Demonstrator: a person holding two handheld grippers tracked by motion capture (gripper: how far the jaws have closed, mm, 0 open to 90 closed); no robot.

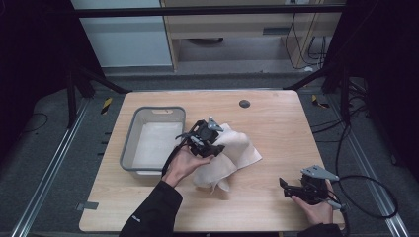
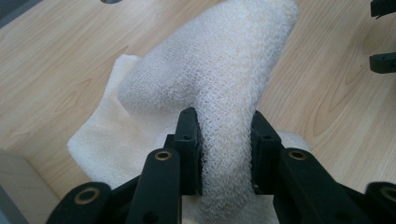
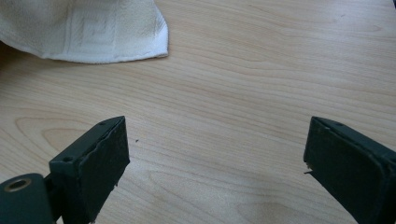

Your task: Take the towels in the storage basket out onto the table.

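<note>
No brand or readable writing shows on the objects; a small pale mark on the person's dark left sleeve [image 1: 137, 217] is too small to read, and a woven square-spiral border pattern runs along the hem of the white terry-cloth towel [image 3: 88, 30] in the right gripper view.

The towel [image 1: 232, 150] lies crumpled near the middle of the light wood-grain table [image 1: 276, 118], just to the right of a grey rectangular plastic bin [image 1: 127, 143] with rounded corners and a pale inner floor. In the left gripper view the towel's [image 2: 219, 70] looped, nubbly pile is plain: a thick fold rises off the table as a rounded ridge, while the rest lies flat on the wood beneath.

The left gripper [image 1: 203, 139], black with a grey three-cornered plate on top, is held over the towel's left edge. Its two black jaws are closed partway onto the raised fold, the cloth squeezed between the flat pads [image 2: 190, 140], and brass-coloured rivets show on the jaw links.

The right gripper [image 1: 295, 186], also black with a grey plate, sits low over the near right part of the table, well apart from the towel, its black cable looping off the table's right edge. Its jaws stand wide apart with only bare wood between them; the pads [image 3: 100, 163] look matt and slightly rough at the edges.

A small dark round disc [image 1: 244, 103] sits in the tabletop near the far edge.
</note>
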